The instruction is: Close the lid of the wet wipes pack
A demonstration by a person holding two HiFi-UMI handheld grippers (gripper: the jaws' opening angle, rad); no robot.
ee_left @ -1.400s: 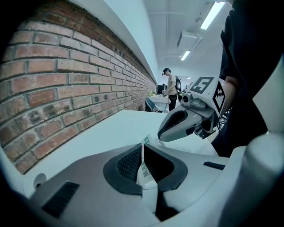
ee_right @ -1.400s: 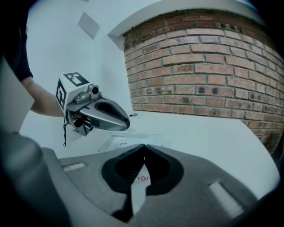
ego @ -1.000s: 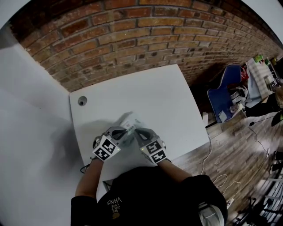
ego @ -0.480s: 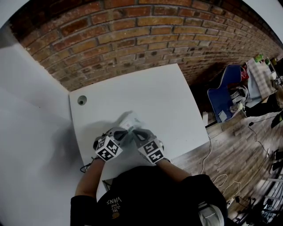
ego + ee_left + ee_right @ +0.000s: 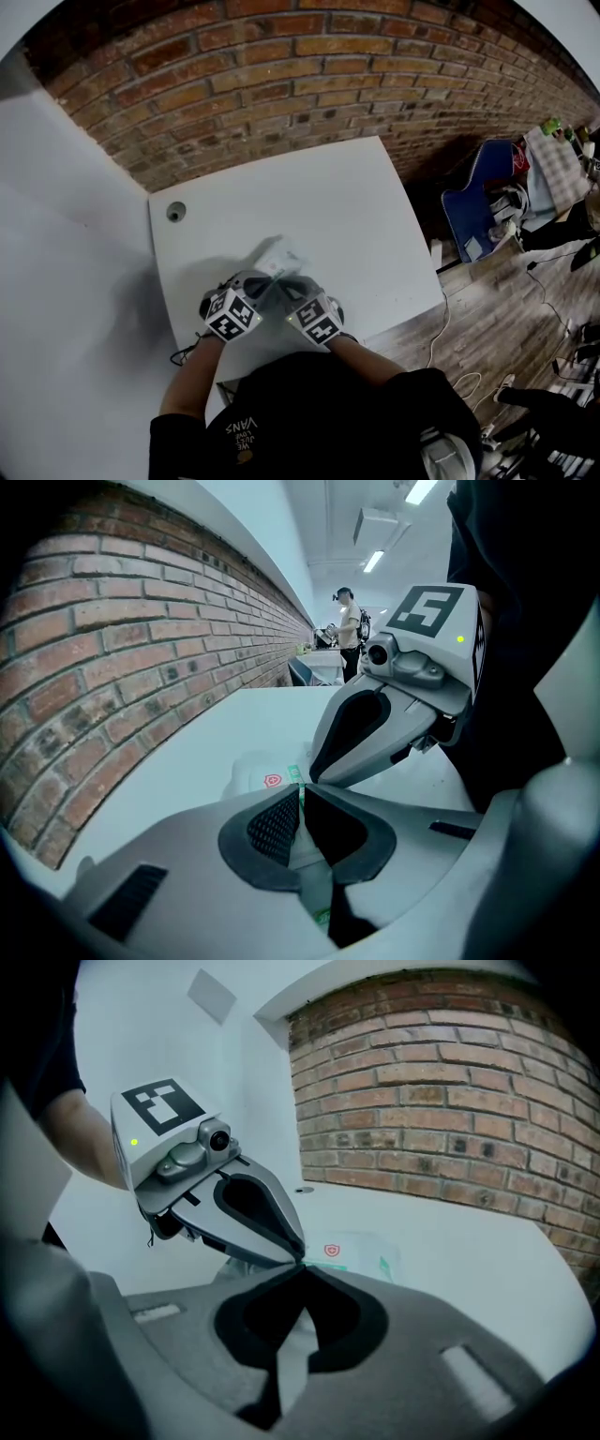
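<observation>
The wet wipes pack (image 5: 279, 257) is white with green print and a small red shield mark. It lies flat on the white table (image 5: 328, 202) close to the near edge. My left gripper (image 5: 260, 288) and right gripper (image 5: 286, 289) meet tip to tip over the pack's near end. In the left gripper view the left gripper (image 5: 300, 794) has its jaws together, with a thin green sliver of the pack (image 5: 265, 778) at the tips. In the right gripper view the right gripper (image 5: 302, 1270) is shut too, with the pack (image 5: 361, 1251) just beyond it. The lid is hidden under the jaws.
A round cable hole (image 5: 175, 212) sits in the table's far left corner, under the brick wall (image 5: 281, 66). A blue chair (image 5: 476, 202) stands to the right on the wooden floor (image 5: 506, 319), with a white cable (image 5: 439, 342) by the table's near right edge.
My right gripper has shifted a little to the left, so its tips now touch the left gripper's over the pack. The left gripper has hardly moved.
</observation>
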